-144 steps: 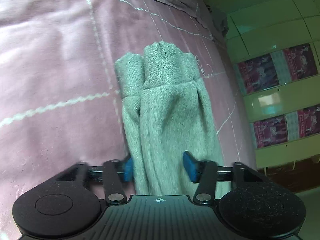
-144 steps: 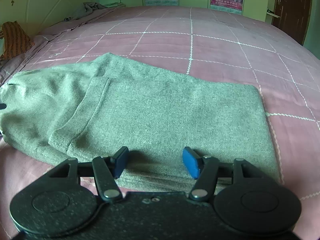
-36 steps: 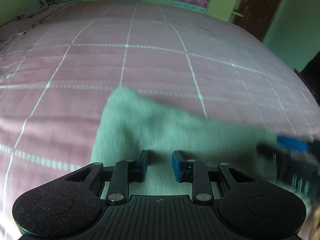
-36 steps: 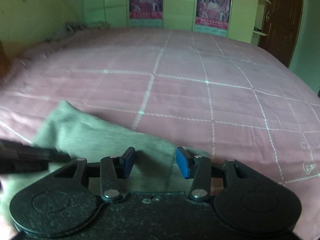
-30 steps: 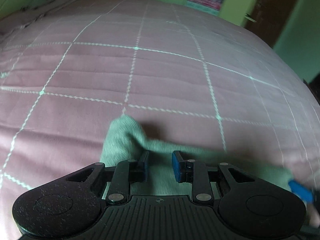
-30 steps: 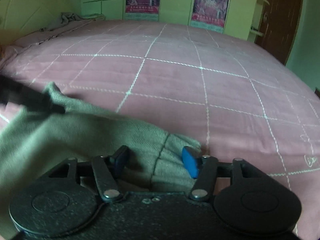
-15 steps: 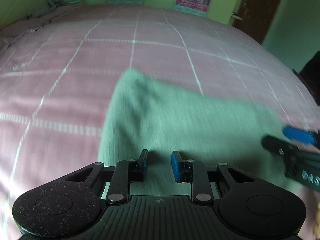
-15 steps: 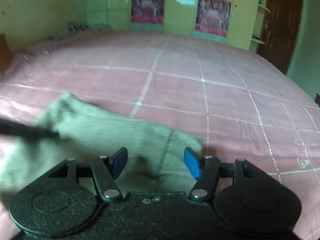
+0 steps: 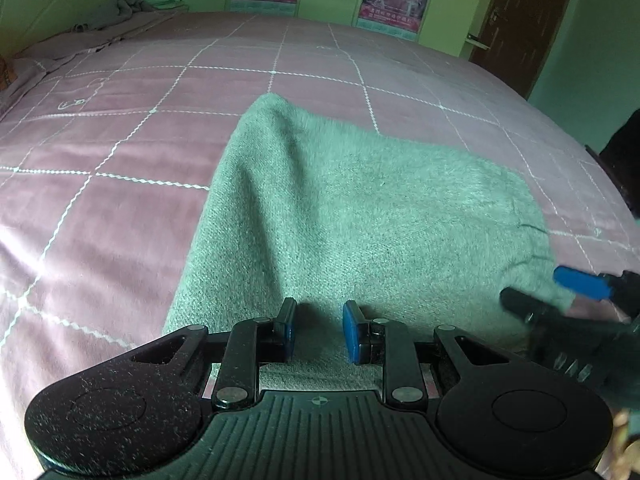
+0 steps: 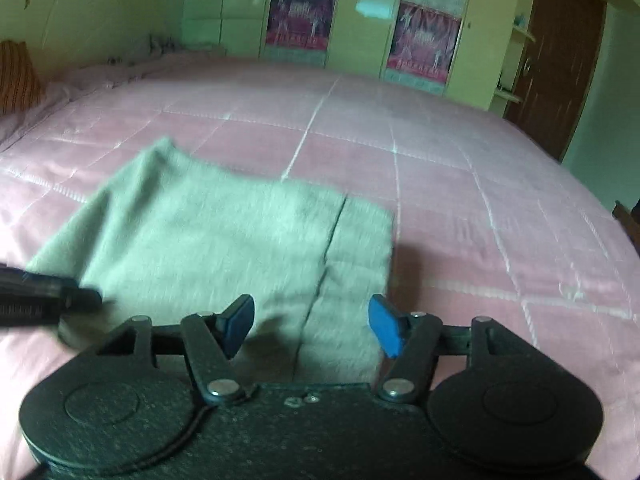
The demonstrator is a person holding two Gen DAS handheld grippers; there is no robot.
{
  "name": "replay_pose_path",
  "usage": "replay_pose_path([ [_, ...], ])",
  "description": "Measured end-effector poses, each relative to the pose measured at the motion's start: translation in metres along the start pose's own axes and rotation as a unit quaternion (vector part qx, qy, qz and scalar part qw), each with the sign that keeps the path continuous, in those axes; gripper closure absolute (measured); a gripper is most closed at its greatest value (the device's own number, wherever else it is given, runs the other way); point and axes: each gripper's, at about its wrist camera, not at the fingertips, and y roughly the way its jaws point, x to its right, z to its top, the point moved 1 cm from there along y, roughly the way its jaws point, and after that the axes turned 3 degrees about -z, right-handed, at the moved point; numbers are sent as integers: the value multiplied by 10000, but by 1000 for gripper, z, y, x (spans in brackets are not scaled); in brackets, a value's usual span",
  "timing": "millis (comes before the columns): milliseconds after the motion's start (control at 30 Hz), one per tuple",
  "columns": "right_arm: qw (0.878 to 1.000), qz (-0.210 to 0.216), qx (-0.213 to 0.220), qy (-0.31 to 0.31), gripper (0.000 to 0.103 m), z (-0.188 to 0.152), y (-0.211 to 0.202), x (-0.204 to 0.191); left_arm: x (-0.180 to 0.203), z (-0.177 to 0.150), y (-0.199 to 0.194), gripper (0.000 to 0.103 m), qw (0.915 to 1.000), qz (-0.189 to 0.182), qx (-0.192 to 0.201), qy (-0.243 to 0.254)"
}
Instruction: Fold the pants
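Observation:
The grey-green pants (image 9: 360, 216) lie folded into a compact rectangle on the pink quilted bed (image 9: 120, 184); they also show in the right wrist view (image 10: 224, 240), with a seam line near their right edge. My left gripper (image 9: 318, 330) sits at the fold's near edge, jaws a narrow gap apart, with cloth under them and nothing clamped. My right gripper (image 10: 312, 326) is open wide over the near right corner and holds nothing. Each gripper shows at the edge of the other's view (image 9: 576, 296), (image 10: 48, 296).
Green cupboards with posters (image 10: 300, 16) stand past the bed's far side. A brown door (image 9: 520, 20) is at the right. Crumpled bedding (image 9: 120, 8) and a striped pillow (image 10: 16, 76) lie at the far left. The bed's right edge (image 9: 600, 168) drops away.
Both grippers carried the pants' edge over and laid it down. The right gripper opened wide and released the cloth. The fold now lies flat on the bed.

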Motion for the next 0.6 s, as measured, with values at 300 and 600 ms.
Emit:
replay_pose_path([
  [300, 9987, -3, 142, 488, 38, 9, -20, 4, 4, -1, 0, 78, 10000, 85, -8, -47],
  [600, 9997, -135, -206, 94, 36, -5, -13, -5, 6, -3, -3, 78, 9999, 123, 0, -21],
])
